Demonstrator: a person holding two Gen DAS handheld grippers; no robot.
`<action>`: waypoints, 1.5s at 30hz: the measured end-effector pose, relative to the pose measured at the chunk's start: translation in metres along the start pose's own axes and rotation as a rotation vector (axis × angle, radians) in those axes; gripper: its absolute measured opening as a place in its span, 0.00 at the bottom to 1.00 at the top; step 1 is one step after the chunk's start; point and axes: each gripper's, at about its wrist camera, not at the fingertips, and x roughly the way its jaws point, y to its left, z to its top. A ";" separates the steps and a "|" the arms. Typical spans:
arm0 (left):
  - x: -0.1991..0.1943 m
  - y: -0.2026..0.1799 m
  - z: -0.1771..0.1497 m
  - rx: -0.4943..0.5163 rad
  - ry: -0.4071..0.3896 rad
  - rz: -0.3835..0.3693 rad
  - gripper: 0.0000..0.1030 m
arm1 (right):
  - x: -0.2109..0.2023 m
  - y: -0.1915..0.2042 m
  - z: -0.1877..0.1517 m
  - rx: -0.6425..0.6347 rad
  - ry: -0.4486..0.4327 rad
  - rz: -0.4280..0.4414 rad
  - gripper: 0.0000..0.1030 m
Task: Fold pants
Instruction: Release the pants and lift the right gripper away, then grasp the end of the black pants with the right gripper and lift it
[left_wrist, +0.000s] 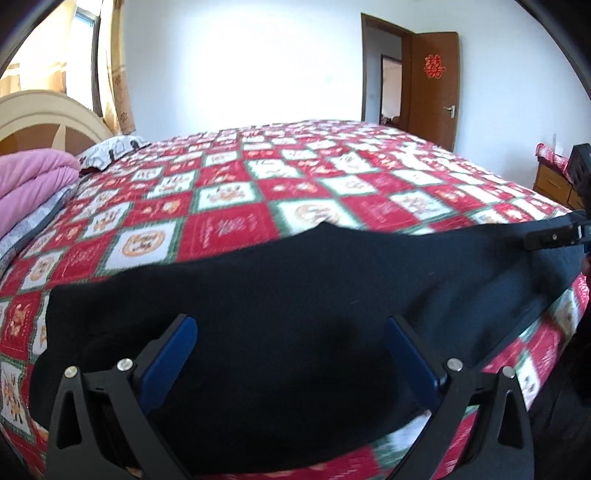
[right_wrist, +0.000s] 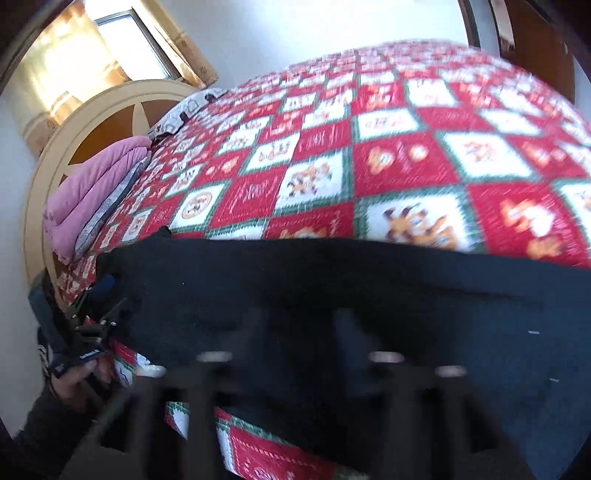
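Observation:
Black pants (left_wrist: 295, 280) lie spread along the near edge of a bed with a red, white and green checked quilt (left_wrist: 236, 192). My left gripper (left_wrist: 291, 336) is open, its blue-padded fingers (left_wrist: 173, 354) wide apart over the pants' left part. The right gripper shows at the far right of the left wrist view (left_wrist: 532, 240), its tip on the pants' right end. In the right wrist view the pants (right_wrist: 332, 288) fill the lower half; the right gripper (right_wrist: 295, 332) is motion-blurred and its jaws cannot be read. The left gripper (right_wrist: 103, 295) shows at the pants' left end.
A folded pink blanket (left_wrist: 33, 181) and a patterned pillow (left_wrist: 107, 147) lie at the head of the bed, before a cream headboard (left_wrist: 44, 114). An open brown door (left_wrist: 432, 85) and a wooden cabinet (left_wrist: 554, 181) stand at the right. A curtained window (right_wrist: 122, 44) is behind the headboard.

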 end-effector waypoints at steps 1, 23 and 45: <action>0.000 -0.006 0.001 0.013 0.002 -0.011 1.00 | -0.011 0.000 -0.003 -0.007 -0.041 -0.016 0.67; 0.029 -0.091 0.033 0.052 0.074 -0.137 1.00 | -0.214 -0.224 -0.060 0.619 -0.590 -0.037 0.67; 0.037 -0.153 0.012 0.131 0.052 -0.141 1.00 | -0.272 -0.288 -0.096 0.704 -0.349 -0.051 0.53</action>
